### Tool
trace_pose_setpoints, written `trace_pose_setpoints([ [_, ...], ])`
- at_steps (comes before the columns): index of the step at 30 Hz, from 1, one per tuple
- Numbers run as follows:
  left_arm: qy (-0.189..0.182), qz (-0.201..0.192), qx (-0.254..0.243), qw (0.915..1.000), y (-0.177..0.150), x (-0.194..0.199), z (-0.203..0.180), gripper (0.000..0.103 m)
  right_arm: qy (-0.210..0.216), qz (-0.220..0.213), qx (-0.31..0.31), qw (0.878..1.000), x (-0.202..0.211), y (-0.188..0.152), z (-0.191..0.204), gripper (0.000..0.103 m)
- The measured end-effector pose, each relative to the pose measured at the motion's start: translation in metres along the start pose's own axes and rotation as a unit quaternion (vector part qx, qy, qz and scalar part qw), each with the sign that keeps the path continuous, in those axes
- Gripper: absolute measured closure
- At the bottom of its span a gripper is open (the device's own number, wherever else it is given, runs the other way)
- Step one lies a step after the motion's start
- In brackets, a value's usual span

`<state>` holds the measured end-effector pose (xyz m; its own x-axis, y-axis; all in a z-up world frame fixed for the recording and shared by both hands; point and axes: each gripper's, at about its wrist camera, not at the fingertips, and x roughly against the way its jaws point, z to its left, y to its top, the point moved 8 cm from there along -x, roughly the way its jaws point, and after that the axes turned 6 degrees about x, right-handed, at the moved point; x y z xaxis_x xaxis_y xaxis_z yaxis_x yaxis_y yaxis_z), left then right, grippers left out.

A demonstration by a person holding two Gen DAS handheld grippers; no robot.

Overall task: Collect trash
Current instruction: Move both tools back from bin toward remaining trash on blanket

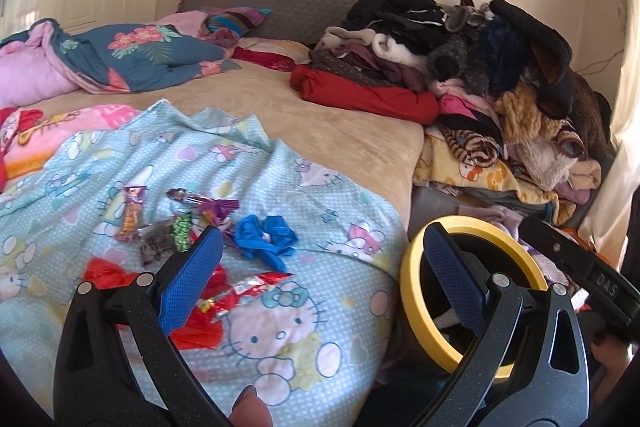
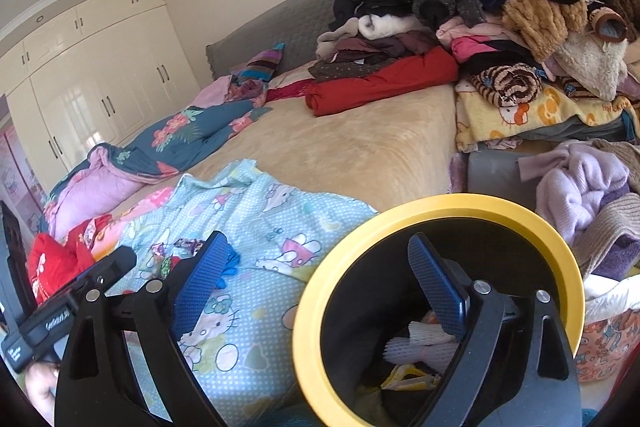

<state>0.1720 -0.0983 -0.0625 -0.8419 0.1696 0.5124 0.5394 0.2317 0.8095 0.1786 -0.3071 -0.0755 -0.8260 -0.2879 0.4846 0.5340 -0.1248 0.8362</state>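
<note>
Trash was what I had to collect, and both my tongs were empty with the jaws spread wide at that moment. My left gripper (image 1: 320, 275) hovered over the near edge of the bed, its left pad just above the litter and its right pad in front of the yellow-rimmed bin (image 1: 408, 291), which stood on the floor just beside the bed. My right gripper (image 2: 316, 283) was near the mouth of this bin (image 2: 308, 307), its right pad over the opening, where some white foam netting and yellow scraps already lay inside. The trash lay on the light blue cartoon-cat blanket (image 1: 296, 339): red foil wrappers (image 1: 240, 293) closest to the left pad, a crumpled blue glove (image 1: 266, 237) a little farther, then an orange wrapper (image 1: 130, 221) and a purple one (image 1: 204, 205). I judged all these pieces very light, thin and crackly; foil may slip between the pads, so I would pinch a wrapper at a raised fold, not the flat part, and take care not to catch the soft blanket. Beyond, a pile of clothes (image 1: 460, 67) sat well apart.
</note>
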Motion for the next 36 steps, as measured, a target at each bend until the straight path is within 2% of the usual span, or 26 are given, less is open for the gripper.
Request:
trace_pose_setpoints([
  [18,0.060,-0.024,0.071,0.9953,0.031,0.008,0.094,0.011,0.038,0.023,0.041,0.998,-0.022,-0.008,0.067,0.014],
  [36,0.089,-0.033,0.126,0.9874,0.042,0.017,0.165,0.011,0.067,0.054,0.089,0.992,-0.053,-0.025,0.134,0.014],
])
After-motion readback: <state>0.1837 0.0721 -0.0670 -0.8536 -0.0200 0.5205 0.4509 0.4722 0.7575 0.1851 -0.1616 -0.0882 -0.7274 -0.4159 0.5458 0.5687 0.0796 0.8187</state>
